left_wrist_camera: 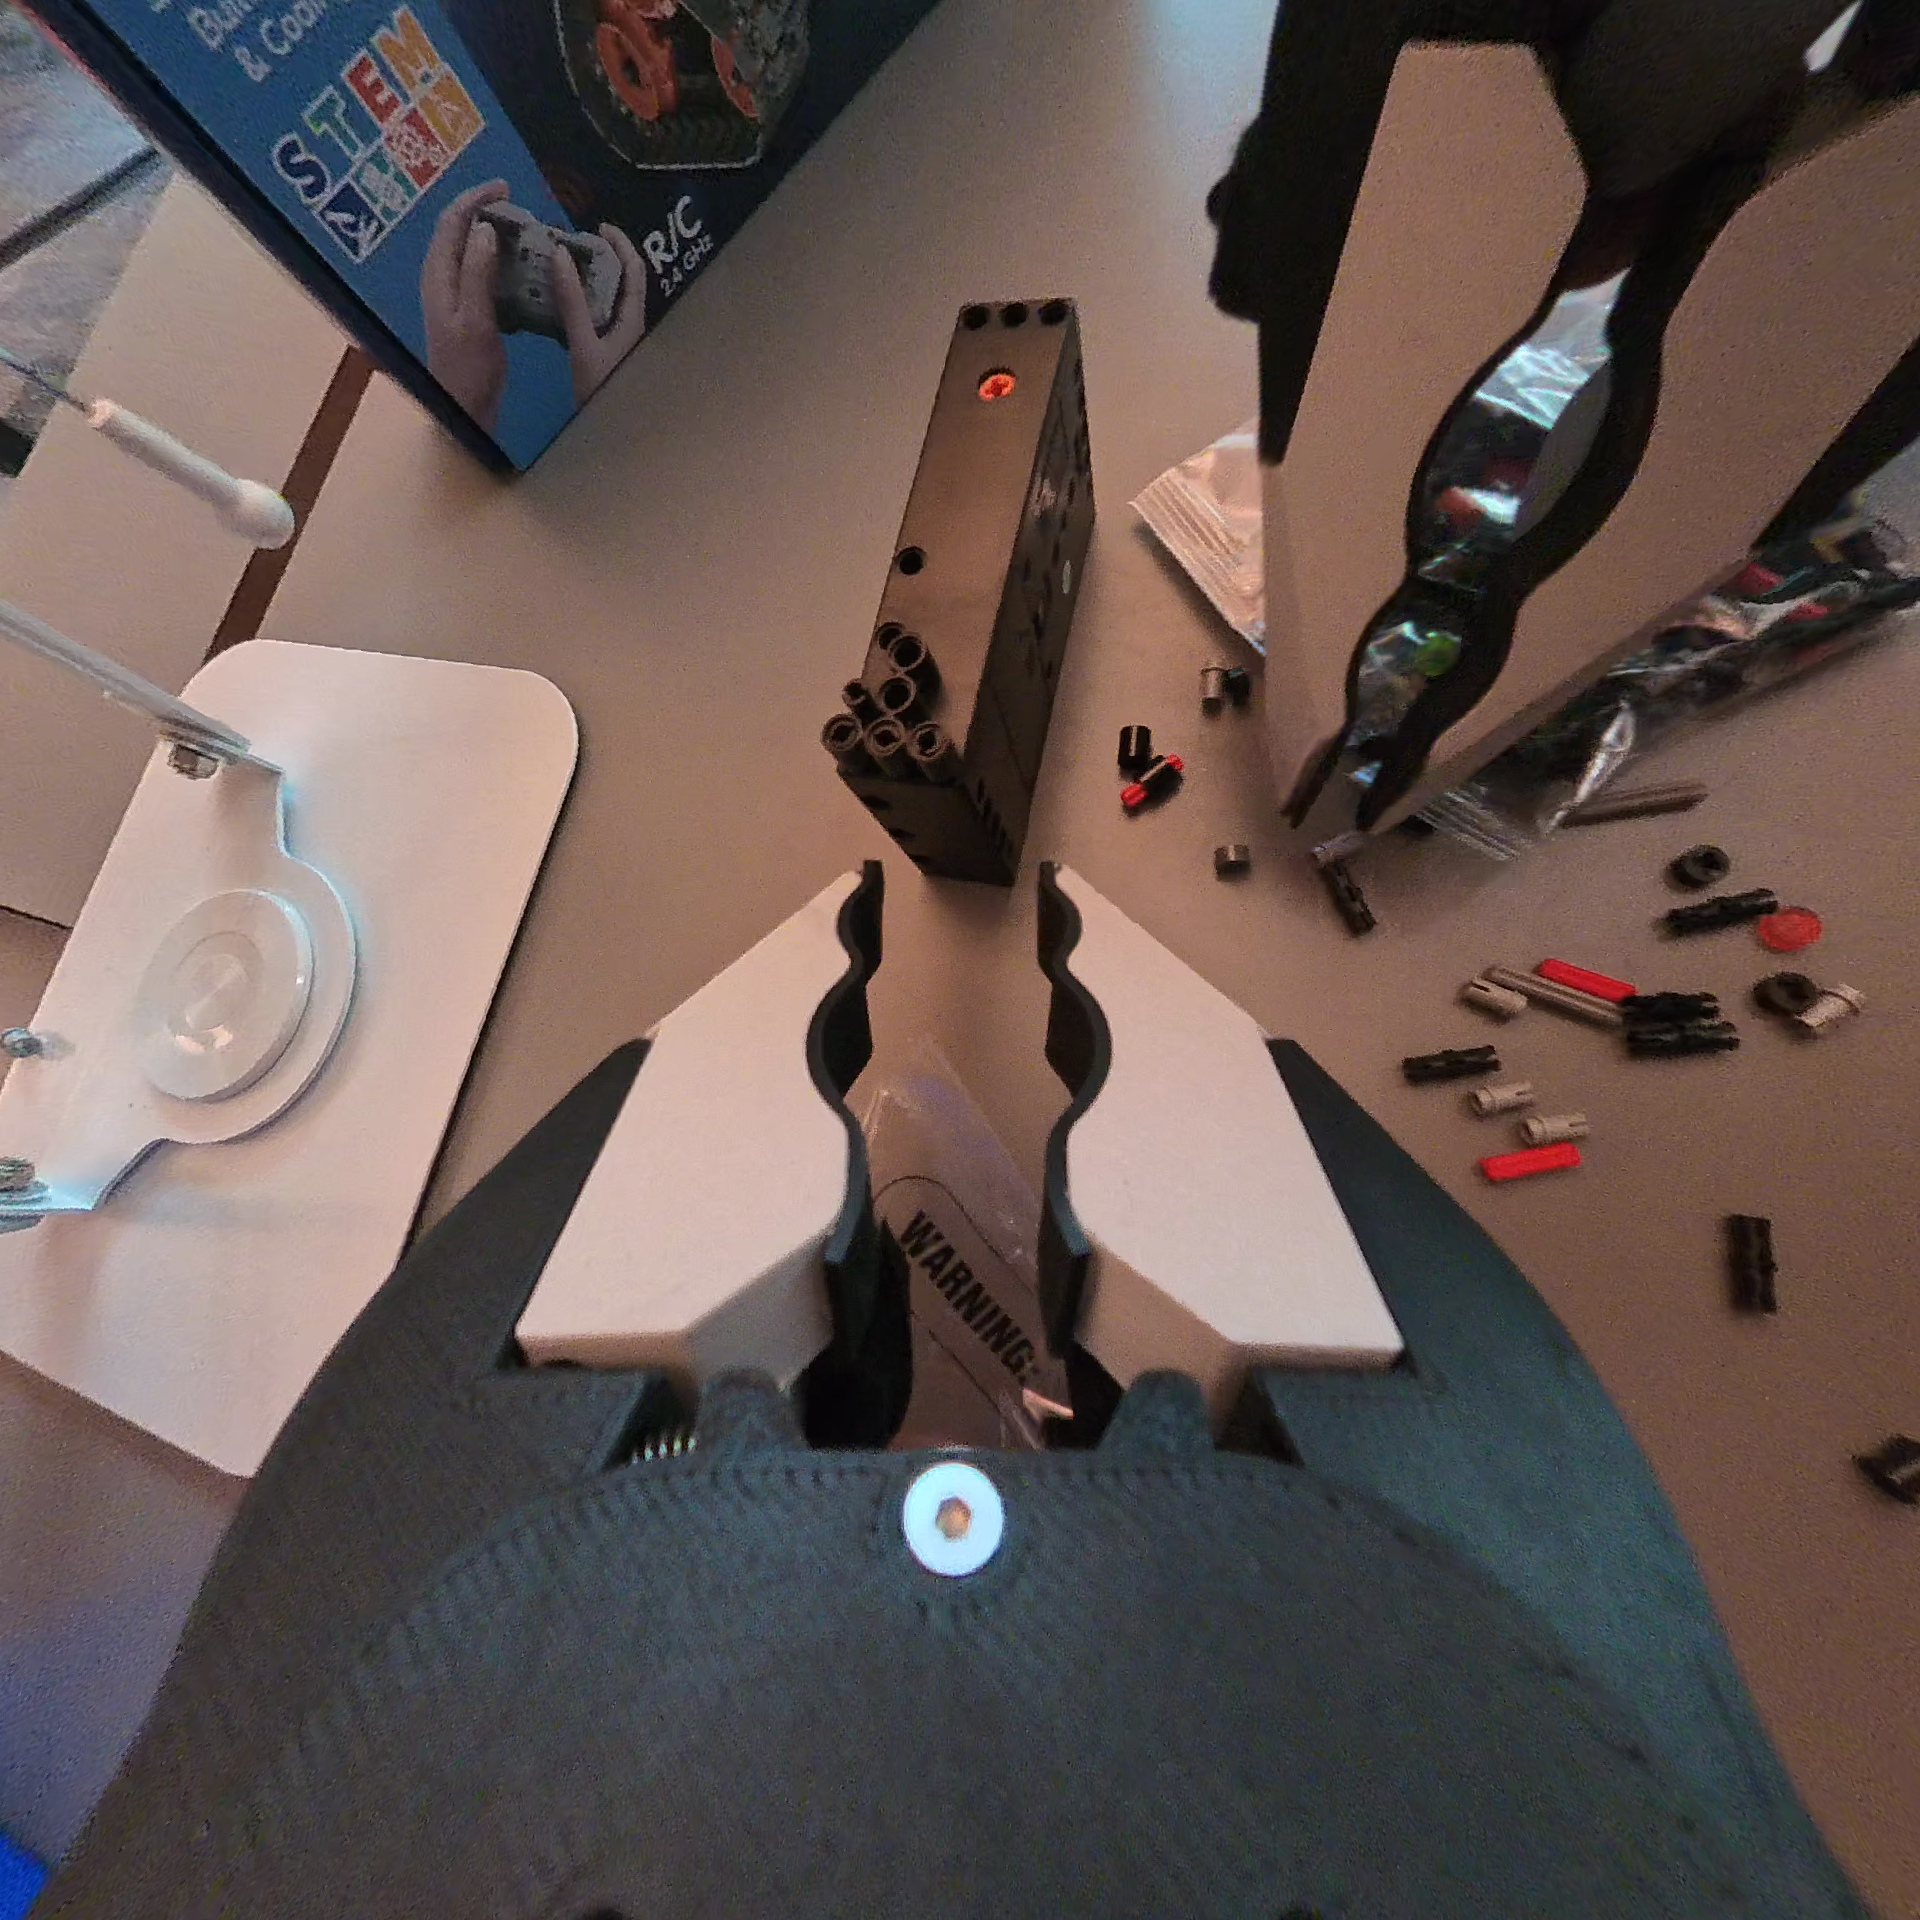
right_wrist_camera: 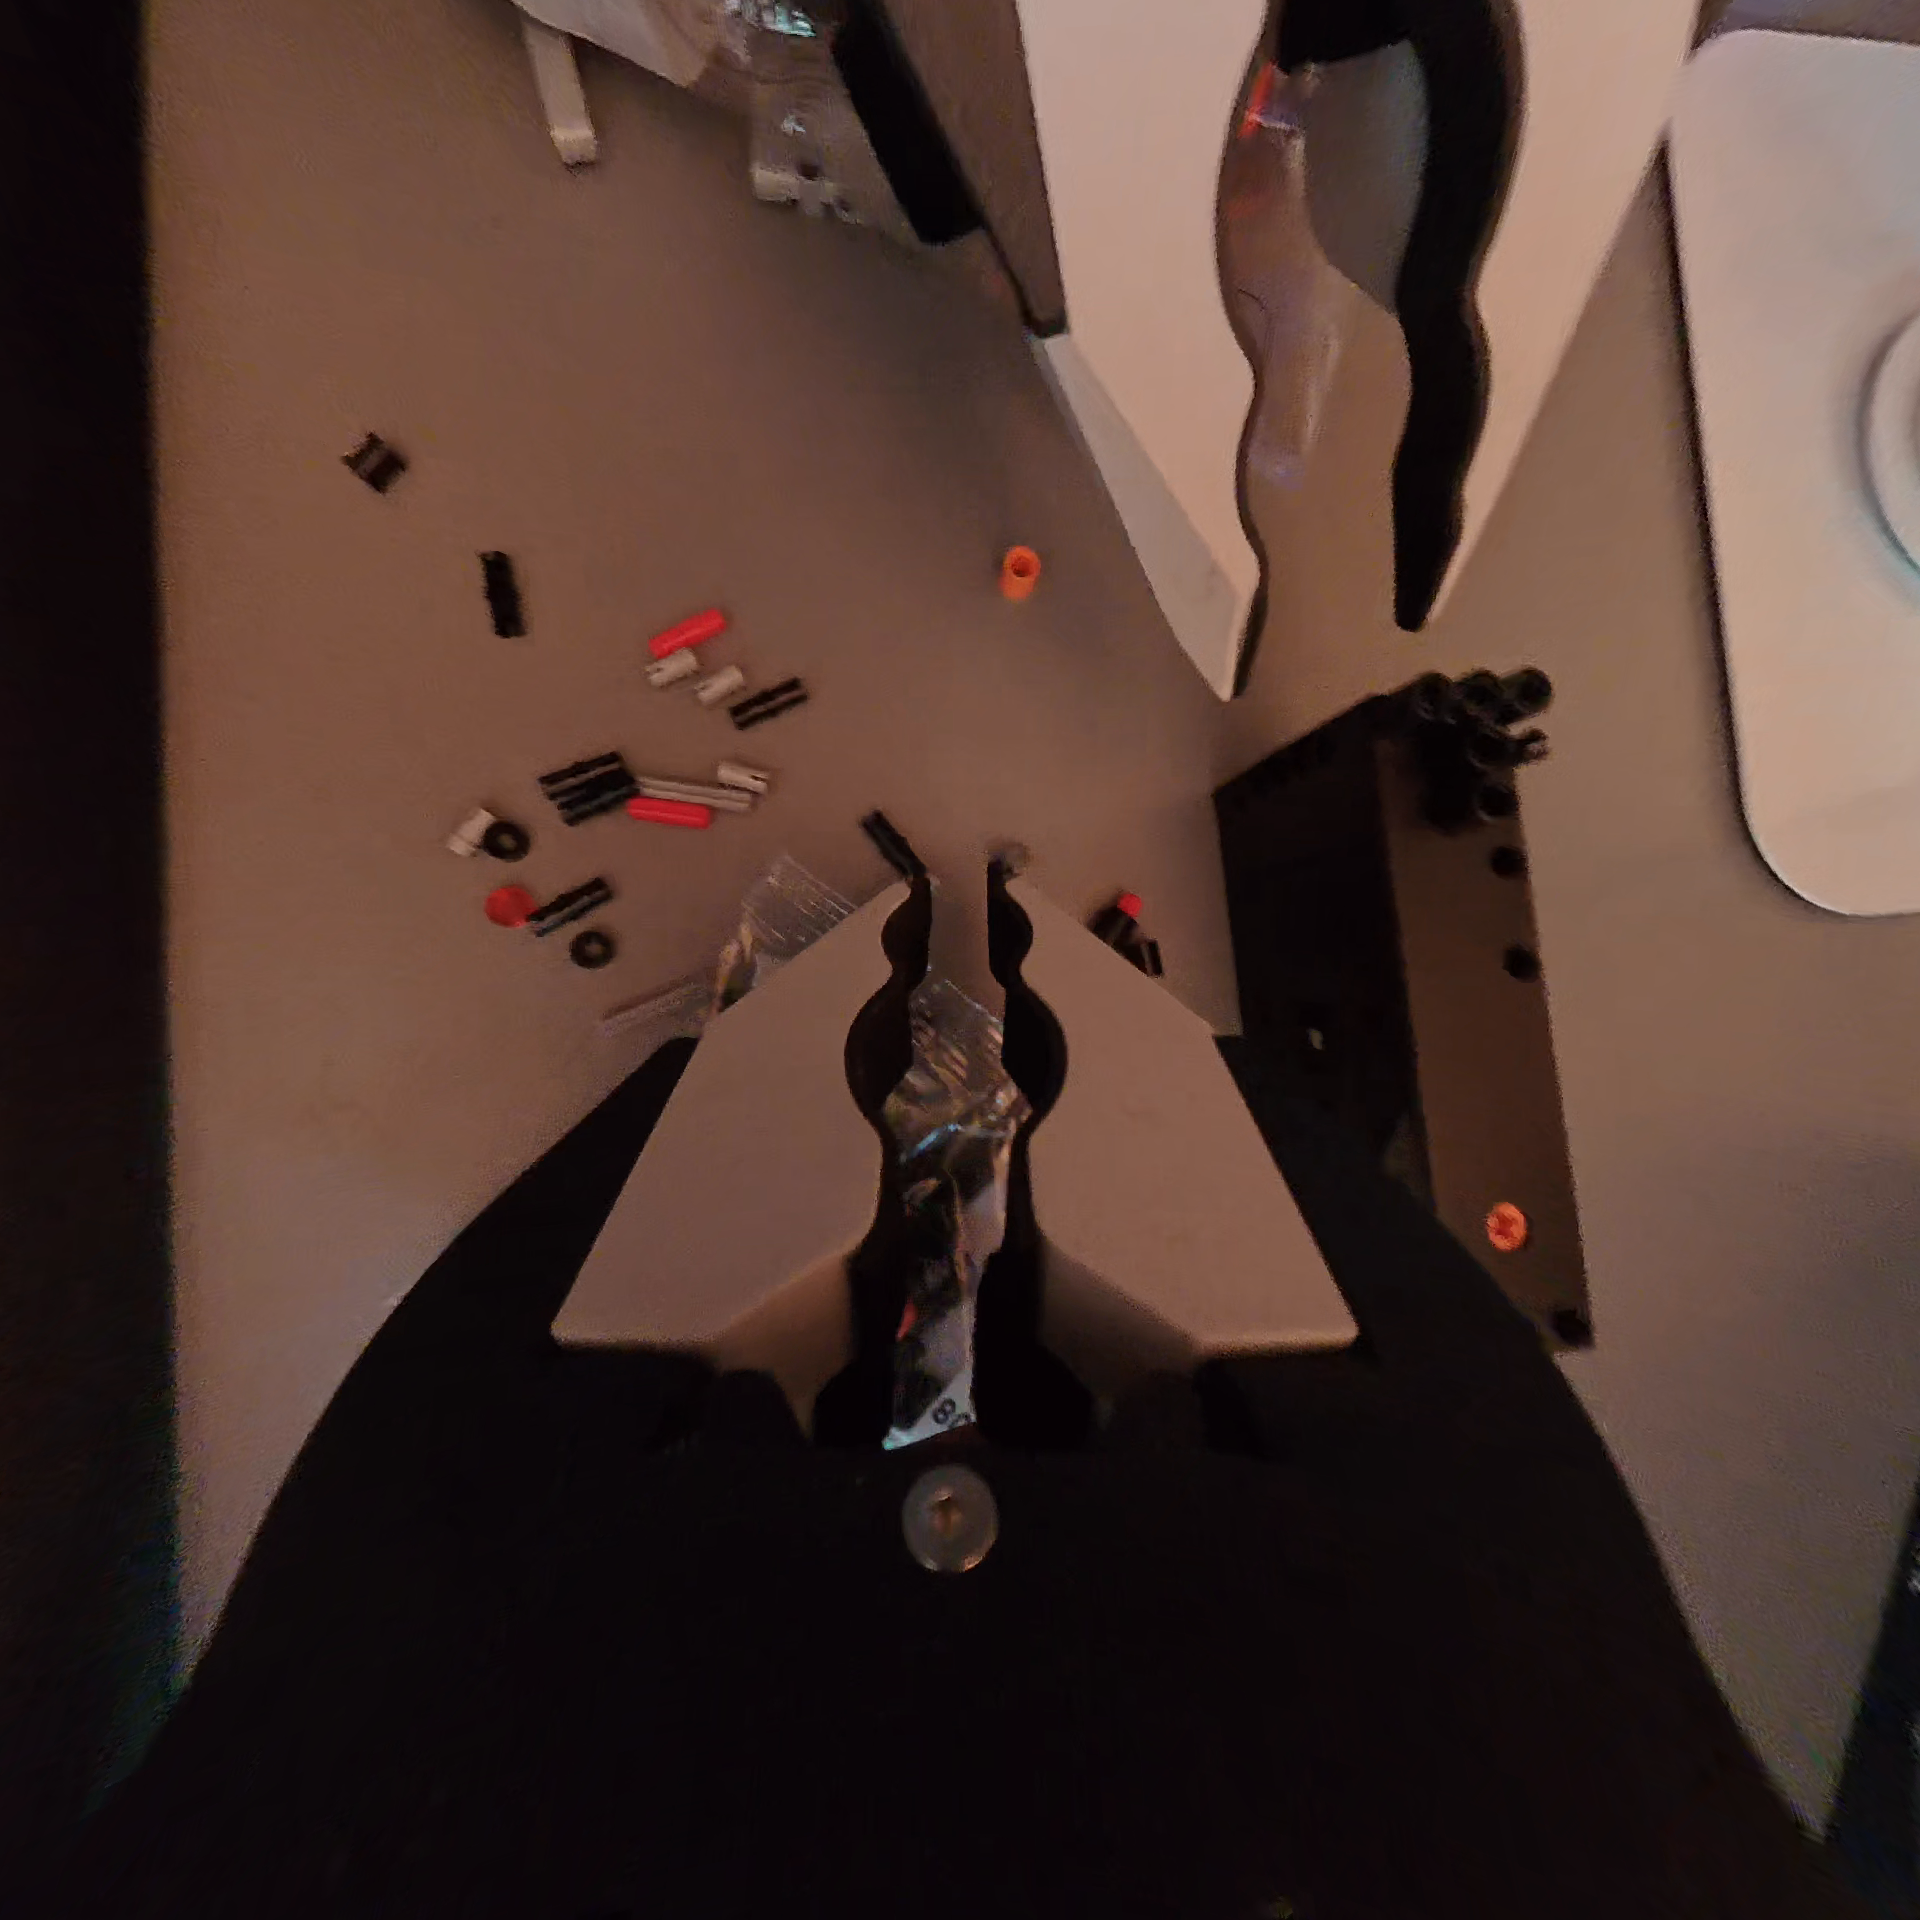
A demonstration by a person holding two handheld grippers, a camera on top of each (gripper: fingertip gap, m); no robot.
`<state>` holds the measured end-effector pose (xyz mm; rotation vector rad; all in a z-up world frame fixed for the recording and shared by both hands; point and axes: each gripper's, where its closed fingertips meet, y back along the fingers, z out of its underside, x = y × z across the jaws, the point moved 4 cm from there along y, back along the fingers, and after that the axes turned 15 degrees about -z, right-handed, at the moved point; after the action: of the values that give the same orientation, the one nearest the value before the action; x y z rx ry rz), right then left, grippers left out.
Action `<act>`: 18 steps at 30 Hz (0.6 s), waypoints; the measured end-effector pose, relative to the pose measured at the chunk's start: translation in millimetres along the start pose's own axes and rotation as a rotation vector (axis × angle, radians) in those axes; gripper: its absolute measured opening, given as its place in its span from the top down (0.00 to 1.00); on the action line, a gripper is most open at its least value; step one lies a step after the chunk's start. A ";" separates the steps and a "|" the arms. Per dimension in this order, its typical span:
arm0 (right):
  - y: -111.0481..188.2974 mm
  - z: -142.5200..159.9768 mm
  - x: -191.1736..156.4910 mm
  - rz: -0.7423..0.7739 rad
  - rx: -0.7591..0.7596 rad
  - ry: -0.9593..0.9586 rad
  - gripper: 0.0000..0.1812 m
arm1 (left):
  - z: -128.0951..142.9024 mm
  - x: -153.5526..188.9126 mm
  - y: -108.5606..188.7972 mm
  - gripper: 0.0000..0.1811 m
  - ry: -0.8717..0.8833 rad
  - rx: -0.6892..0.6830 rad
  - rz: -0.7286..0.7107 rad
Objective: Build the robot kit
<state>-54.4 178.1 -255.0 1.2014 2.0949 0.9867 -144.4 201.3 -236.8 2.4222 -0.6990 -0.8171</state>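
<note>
Nearest to you, your left gripper [left_wrist_camera: 958,883] has its jaws spread apart and grips nothing; a clear plastic bag [left_wrist_camera: 961,1236] with printing on it lies on the table [left_wrist_camera: 727,582] under the gap between them. Just beyond the tips stands a long black block [left_wrist_camera: 997,623] with holes along its side, an orange screw near its far end and a cluster of dark pins [left_wrist_camera: 888,717] stuck on at the near end. To the left of your left gripper sits a white stand base [left_wrist_camera: 416,935] with a round clear disc on it.

Your right gripper [right_wrist_camera: 958,878] has its jaws drawn close, with a narrow gap at the tips; whether they pinch anything you cannot tell. A crinkled bag of parts [right_wrist_camera: 951,1132] shows between its fingers, lying beneath them. Its tips come down beside a short black pin [right_wrist_camera: 891,840] and a small grey piece.

Farther off, loose black, grey and red small parts [right_wrist_camera: 634,790] are scattered over the table, and an orange bush [right_wrist_camera: 1020,572] lies apart from them. At the far left of the left wrist view stands a blue box [left_wrist_camera: 416,187].
</note>
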 end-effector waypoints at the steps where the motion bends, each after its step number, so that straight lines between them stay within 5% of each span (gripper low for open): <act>1: -3.0 -1.1 -2.2 -0.010 -0.004 0.017 0.95 | -1.2 1.2 1.4 0.85 -0.004 0.003 0.004; 11: -17.6 0.2 -0.5 -0.055 -0.039 0.036 0.99 | -0.4 10.7 4.1 0.85 -0.041 -0.004 0.045; 18: 17.5 -13.5 6.0 -0.052 0.203 -0.099 0.99 | -18.7 32.4 27.1 0.86 -0.224 0.136 0.086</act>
<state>-58.4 184.8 -233.5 1.2595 2.1754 0.6900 -118.2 166.7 -220.9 2.4223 -0.9650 -1.0476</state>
